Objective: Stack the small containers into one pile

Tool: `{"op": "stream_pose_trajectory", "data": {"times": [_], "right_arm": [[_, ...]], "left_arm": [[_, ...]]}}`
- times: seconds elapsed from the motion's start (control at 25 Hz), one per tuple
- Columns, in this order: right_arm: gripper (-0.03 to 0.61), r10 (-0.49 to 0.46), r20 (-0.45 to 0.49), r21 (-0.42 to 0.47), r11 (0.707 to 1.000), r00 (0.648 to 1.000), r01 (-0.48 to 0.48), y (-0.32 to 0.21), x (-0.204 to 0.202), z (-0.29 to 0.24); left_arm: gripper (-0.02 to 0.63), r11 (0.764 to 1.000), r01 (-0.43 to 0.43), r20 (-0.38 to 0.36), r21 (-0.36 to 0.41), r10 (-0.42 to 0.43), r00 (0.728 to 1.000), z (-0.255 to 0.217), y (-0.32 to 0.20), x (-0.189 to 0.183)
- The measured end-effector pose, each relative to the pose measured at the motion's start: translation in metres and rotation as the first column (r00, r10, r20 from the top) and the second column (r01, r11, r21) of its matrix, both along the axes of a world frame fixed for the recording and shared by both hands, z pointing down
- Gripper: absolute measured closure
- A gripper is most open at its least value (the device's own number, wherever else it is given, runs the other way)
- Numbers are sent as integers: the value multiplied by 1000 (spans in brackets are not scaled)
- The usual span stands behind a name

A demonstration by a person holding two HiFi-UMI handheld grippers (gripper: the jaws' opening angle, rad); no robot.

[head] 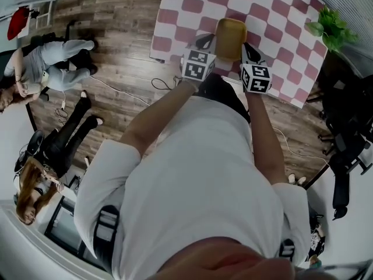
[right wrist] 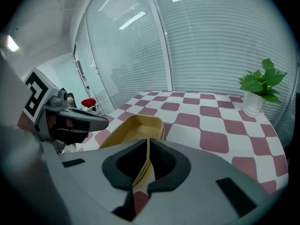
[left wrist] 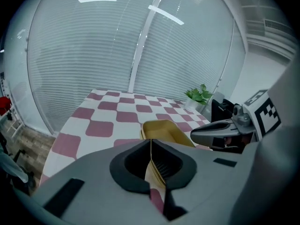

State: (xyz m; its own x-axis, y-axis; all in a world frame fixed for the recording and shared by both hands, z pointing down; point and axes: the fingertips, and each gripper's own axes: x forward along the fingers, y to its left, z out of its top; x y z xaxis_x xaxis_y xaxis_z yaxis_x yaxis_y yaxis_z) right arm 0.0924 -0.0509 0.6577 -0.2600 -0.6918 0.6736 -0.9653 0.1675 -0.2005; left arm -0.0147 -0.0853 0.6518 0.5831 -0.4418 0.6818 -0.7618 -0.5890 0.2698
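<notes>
The person leans over the near edge of a table (head: 175,16) covered with a pink-and-white checked cloth. Both forearms reach forward and converge slightly, the sleeves of a white shirt ending above the elbows.

The left gripper (head: 205,41) comes in from the near left and the right gripper (head: 247,49) from the near right. Between them sits a yellow container (head: 231,38), a shallow rounded-rectangular tub close to the table's near edge.

In the left gripper view the left gripper (left wrist: 151,159) is clamped tight on the thin near-left wall of the yellow container (left wrist: 161,130), the black pads pressed against either side of the rim. The right gripper (left wrist: 224,133) shows just right of the tub.

The right gripper view shows the right gripper (right wrist: 147,162) pinching the near-right wall of the container (right wrist: 136,125) in the same way, with the left gripper (right wrist: 75,121) just beyond the tub's left side.

Whether the tub rests on the cloth or is lifted slightly off it cannot be judged from these angles.

No brand or label is visible on the container. The only markings are the black-and-white square patterns on the marker cubes, on the left (head: 198,65) and right (head: 255,77). They look like coded blocks rather than readable text.

A small green plant (right wrist: 260,81) in a pale pot stands at the far right of the table. Two other people are at the left of the head view, over a wooden floor (head: 116,16).
</notes>
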Motion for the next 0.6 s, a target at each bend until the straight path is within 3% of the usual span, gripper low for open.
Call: {"op": "stream_pose_trajectory", "data": {"times": [0.32,0.6], "right_arm": [[538,-7,-19,-3,1000,1000,7,-1,-1,17],[540,-6,-17,18,1000,1000,6,0,0,1]], "left_arm": [[577,998,-60,40,-19,60,997,26,5,7],[577,996,-85,49,0,85,995,14,5,4]]}}
